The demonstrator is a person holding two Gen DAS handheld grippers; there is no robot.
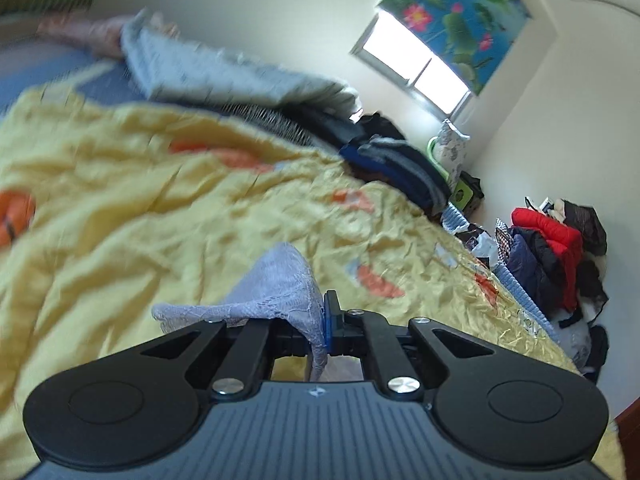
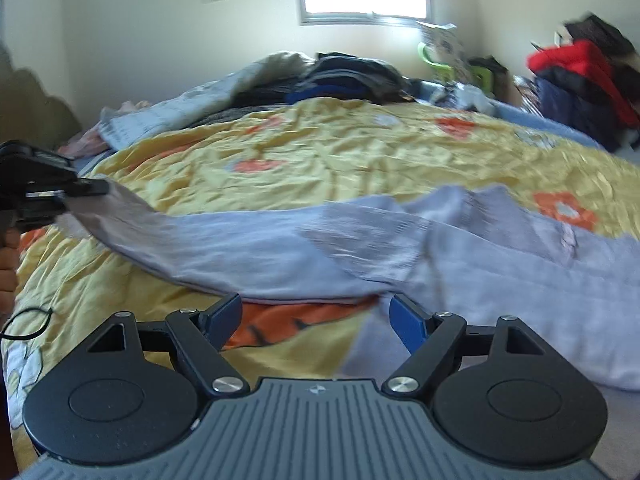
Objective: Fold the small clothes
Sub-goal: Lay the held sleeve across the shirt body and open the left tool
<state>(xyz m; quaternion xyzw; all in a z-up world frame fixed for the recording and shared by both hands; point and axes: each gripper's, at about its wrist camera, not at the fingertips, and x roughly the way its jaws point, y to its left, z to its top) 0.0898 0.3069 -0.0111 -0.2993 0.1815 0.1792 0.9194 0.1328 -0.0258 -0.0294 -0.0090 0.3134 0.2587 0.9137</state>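
Observation:
A pale lilac garment (image 2: 400, 256) lies stretched across the yellow flowered bedspread (image 2: 320, 152). My left gripper (image 1: 325, 320) is shut on one lacy end of the garment (image 1: 280, 284) and holds it lifted above the bed. In the right wrist view the left gripper (image 2: 86, 192) shows at the far left, pulling that end taut. My right gripper (image 2: 316, 316) is open and empty, its blue pads (image 2: 408, 320) just in front of the garment's near edge.
A pile of dark and grey clothes (image 2: 344, 76) lies at the far side of the bed. A heap with a red jacket (image 2: 580, 68) stands by the right wall. A window (image 2: 364, 0) is behind, and a green chair (image 2: 436, 60) stands below it.

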